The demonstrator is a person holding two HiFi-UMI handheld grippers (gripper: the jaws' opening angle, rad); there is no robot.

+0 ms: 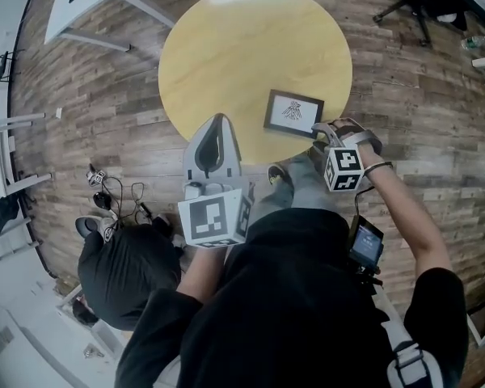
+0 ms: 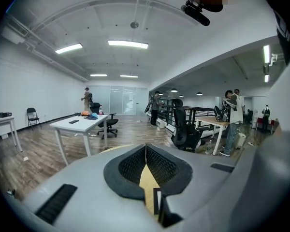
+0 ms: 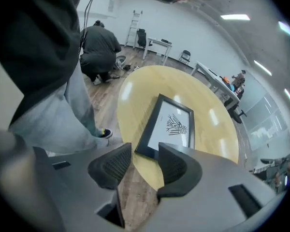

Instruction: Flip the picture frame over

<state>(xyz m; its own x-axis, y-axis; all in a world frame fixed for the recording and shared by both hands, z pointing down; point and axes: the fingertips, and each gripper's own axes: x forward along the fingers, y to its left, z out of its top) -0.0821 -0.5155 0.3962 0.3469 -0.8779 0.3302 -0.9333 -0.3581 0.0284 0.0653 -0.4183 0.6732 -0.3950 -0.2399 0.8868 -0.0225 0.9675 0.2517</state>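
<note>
Picture frame (image 1: 293, 113) lies flat on the round yellow table (image 1: 226, 47), near the edge on the person's side, drawing side up. Nothing lifts or tilts it. Judged from that: flip not yet done, and the grab, lift, turn and set-down are all left.

Right gripper (image 3: 144, 151) aims steeply down at the frame's near short edge. Its fingers are spread wide with nothing between them; the frame's corner shows just past the gap. Looks apart from the frame, not touching, though the margin is hard to read.

Left gripper (image 2: 145, 146) is held over the table's near edge, well left of the frame. Fingers pressed together at the tips, empty; only a sliver of tabletop shows through the slot below them.

Hidden or unclear:
- Frame's back not visible, so can't say whether it has a stand or hanger.
- In the head view the right gripper (image 1: 318, 131) covers the frame's near corner.
- Left gripper view looks mostly at the room, not the frame.
</note>
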